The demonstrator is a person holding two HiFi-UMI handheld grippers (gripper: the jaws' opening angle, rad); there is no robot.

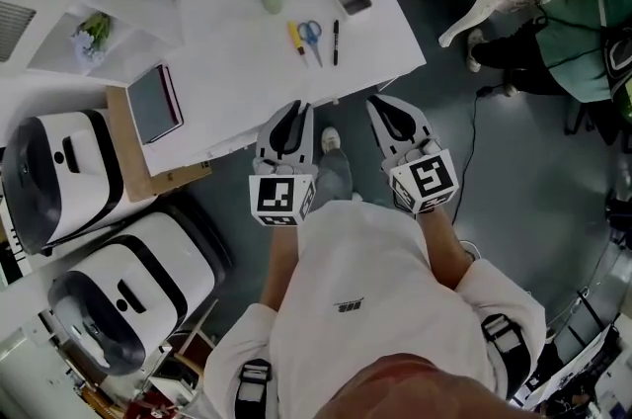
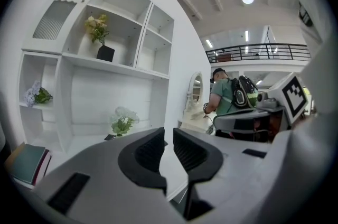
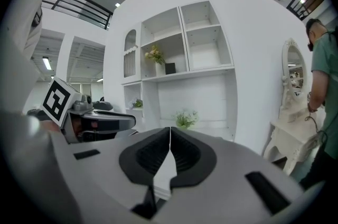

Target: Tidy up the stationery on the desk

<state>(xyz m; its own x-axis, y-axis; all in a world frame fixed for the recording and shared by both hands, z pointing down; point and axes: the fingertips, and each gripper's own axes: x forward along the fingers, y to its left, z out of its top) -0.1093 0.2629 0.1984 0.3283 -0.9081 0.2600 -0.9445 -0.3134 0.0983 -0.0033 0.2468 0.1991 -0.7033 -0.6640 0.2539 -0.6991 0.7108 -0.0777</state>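
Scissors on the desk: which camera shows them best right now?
The head view: the blue-handled scissors lie in plain sight on the white desk, between a yellow tool and a black pen. Both gripper views look at the shelves and show no scissors.

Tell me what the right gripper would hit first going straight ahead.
The right gripper, jaws shut, likely meets the desk's near edge first. If it rides above the desktop, as its own view hints, the small plant comes first. Height unclear.
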